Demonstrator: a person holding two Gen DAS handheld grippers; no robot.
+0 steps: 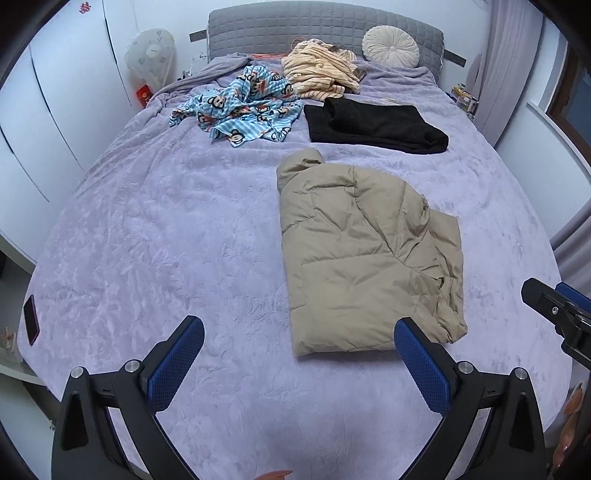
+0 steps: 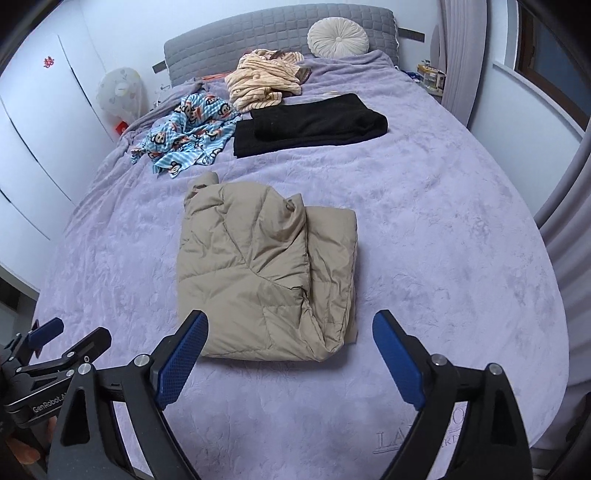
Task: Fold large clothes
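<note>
Left wrist view. My left gripper (image 1: 299, 332) stands wide open, nothing between its fingers (image 1: 177, 363); both blue pads are bare and held above the bedspread (image 1: 166, 229). The folded jacket (image 1: 365, 254) lies flat on the bedspread, ahead of my right-hand finger, its near edge just beyond that fingertip, not touching it. Beyond the jacket lies a folded black garment (image 1: 376, 123). Ahead of my left-hand finger, well apart, sits a crumpled blue cloth (image 1: 240, 107); a striped cloth (image 1: 321, 72) is heaped behind it near the headboard (image 1: 295, 26), beside a round cushion (image 1: 390, 46). A phone (image 1: 31, 319) lies far left of my fingers at the bed edge. My right gripper (image 1: 554, 314) shows at the right margin.

Right wrist view. My right gripper (image 2: 291, 332) is also spread wide and holds nothing. The jacket (image 2: 266, 277) lies between and ahead of the fingers (image 2: 397, 360), its near edge just past the left-hand fingertip; contact cannot be confirmed. The black garment (image 2: 310, 123) lies beyond it. My left gripper (image 2: 55, 339) sits left of my fingers, apart from the jacket.
</note>
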